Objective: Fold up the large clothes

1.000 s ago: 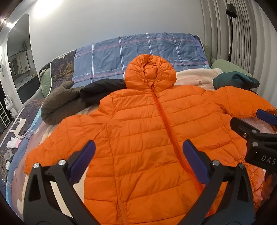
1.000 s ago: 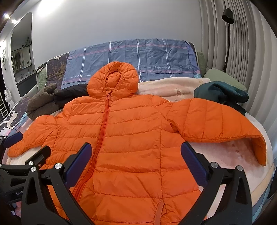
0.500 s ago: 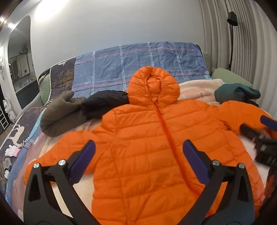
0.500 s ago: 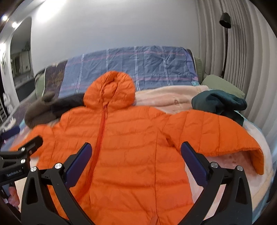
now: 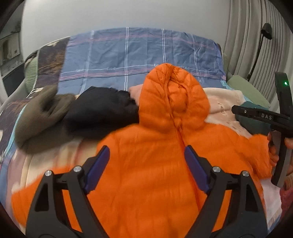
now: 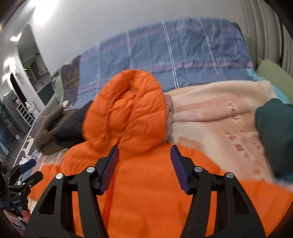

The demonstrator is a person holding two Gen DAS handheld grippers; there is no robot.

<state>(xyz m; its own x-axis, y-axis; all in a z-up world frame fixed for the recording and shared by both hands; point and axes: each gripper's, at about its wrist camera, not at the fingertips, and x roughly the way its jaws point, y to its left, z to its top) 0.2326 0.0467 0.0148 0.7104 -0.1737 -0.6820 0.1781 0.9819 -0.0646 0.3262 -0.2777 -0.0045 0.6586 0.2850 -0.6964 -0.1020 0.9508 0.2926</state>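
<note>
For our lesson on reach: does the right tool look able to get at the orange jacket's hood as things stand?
Probably yes. The right tool is open, pointing at the hood, which lies uncovered on the bed with nothing between them.

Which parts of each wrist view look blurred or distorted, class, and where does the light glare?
Left wrist view: the brown garment and the orange jacket body smear with motion; fisheye bends the curtain. Right wrist view: blur is heavier, streaking the plaid bedding and the jacket's sleeve edges; ceiling light glare washes out the upper left wall.
</note>
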